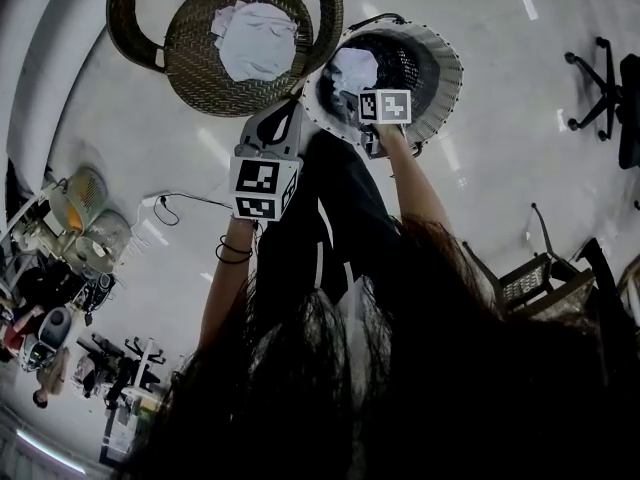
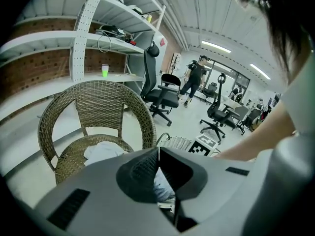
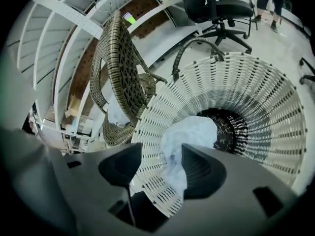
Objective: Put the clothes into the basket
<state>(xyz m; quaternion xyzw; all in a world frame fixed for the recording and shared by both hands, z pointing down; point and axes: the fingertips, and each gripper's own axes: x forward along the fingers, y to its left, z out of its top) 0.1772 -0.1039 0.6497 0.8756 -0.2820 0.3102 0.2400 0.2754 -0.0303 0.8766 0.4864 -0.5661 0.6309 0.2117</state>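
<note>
The white woven basket stands on the floor beside a wicker chair. White clothes lie on the chair seat. My right gripper hangs over the basket's mouth with its jaws open. A pale bluish cloth drapes between them against the right finger and reaches down into the basket. My left gripper sits between chair and basket, its tips together. Some pale cloth shows through the gap behind them; whether it touches the pads I cannot tell.
Metal shelving lines the wall behind the chair. Black office chairs stand about the floor, and a person stands far off. A cable lies on the floor at left, with clutter beyond it.
</note>
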